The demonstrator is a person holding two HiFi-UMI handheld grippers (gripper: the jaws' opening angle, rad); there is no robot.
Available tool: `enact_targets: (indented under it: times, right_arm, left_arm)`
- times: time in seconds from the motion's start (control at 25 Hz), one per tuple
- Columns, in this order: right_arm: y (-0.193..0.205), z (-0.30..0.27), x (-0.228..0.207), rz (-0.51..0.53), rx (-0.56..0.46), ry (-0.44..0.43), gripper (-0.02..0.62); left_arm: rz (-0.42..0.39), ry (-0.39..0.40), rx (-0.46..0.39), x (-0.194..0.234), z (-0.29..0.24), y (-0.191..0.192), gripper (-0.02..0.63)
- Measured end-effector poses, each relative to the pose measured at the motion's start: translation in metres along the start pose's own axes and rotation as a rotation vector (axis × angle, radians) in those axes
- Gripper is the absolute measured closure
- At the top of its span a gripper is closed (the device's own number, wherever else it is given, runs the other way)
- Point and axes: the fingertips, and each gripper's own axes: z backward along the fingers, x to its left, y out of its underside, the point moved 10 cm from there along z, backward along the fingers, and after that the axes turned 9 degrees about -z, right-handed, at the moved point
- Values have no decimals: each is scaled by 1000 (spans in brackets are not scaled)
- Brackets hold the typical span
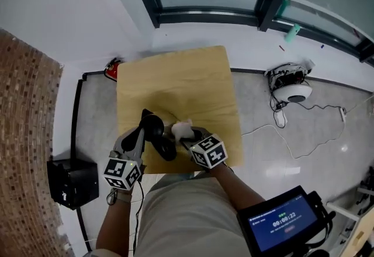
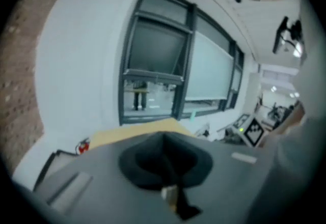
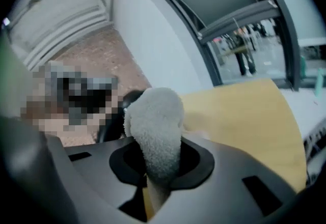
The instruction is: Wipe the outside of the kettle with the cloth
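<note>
My right gripper [image 3: 154,179] pinches the fluffy white cloth [image 3: 155,131], which bulges soft and light above the jaws; it should mould round curves but could slip out under hard rubbing. My left gripper [image 2: 168,177] has its jaws pressed together, nothing visible between them. The dark rounded kettle [image 1: 160,138] sits near the front edge of the light wooden table [image 1: 175,77], between both tools. I judge it stiff, smooth and fairly heavy, best steadied by its handle.
</note>
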Motion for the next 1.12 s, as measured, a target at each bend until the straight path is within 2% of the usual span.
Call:
enact_targets:
  times: [0.04,0.08,0.12,0.16,0.2,0.28,0.32,0.36,0.44,0.48,0.52,0.56,0.6,0.64,0.72,0.76,0.8,0.84,0.92,0.96,1.0,1.04,1.08,1.12]
  right_arm:
    - [-14,-3,15,80,-50,-52,514]
    - [-22,-8,25,135,-80,-81,514]
    - [-22,-14,28,149,-77,-75,514]
    - [-14,-23,22,130,-30,-40,514]
    - [0,-34,12,104,63,10,514]
    - [28,-59,-4,112,303,81,514]
    - [33,-63,-2,134,364,86,514]
    - [28,-55,9,140,340,68,514]
    - [-1,-22,45,131,100,-45,514]
    - [-14,-12,61,159,-16,-104,514]
    - [-22,-10,68,205,-84,-125,514]
    - [-21,-16,65,234,-103,-109,514]
    - [-13,-24,51,228,-76,-77,514]
    - [2,-34,32,200,11,-38,514]
    - [37,-54,2,196,281,33,514]
    - [44,-56,5,215,336,41,514]
    - [39,-48,19,222,287,23,514]
    - [25,-35,40,231,167,-7,514]
    - [-5,-16,73,326,-62,-39,517]
    - [-11,-15,76,371,-111,-35,517]
    - [-8,-19,69,379,-113,-23,517]
    - [1,-27,55,358,-66,-6,515]
    - [18,-36,37,335,44,10,515]
    - [38,-48,21,332,203,13,515]
  left_arm:
    - [-65,43,1,4,-14,-10,617]
    - [-96,91,31,5,-29,-14,617]
    - [-111,122,84,6,-43,-15,617]
    - [-125,124,140,6,-51,-15,610]
    - [-141,106,186,5,-54,-16,607]
    - [-175,56,231,2,-53,-20,607]
    - [-189,36,235,-1,-50,-21,607]
    - [-197,20,232,-4,-48,-22,607]
    - [-189,13,225,-5,-44,-22,609]
    - [-183,15,226,-4,-43,-21,607]
    - [-183,14,228,-3,-43,-20,607]
    - [-186,7,229,-1,-44,-20,609]
    - [-186,-2,230,0,-43,-20,611]
    - [-179,-5,231,1,-42,-20,611]
    - [-165,0,231,0,-40,-22,609]
    - [-168,-3,231,-2,-40,-23,609]
    - [-174,-12,231,-3,-40,-23,609]
    - [-180,-20,230,-3,-42,-23,609]
    - [-182,-24,231,0,-42,-23,607]
    - [-183,-26,231,0,-41,-22,609]
    - [-185,-31,231,0,-40,-20,609]
    - [-188,-37,231,-1,-39,-20,611]
    - [-186,-39,232,-2,-38,-20,611]
    - [-183,-36,232,-2,-39,-21,609]
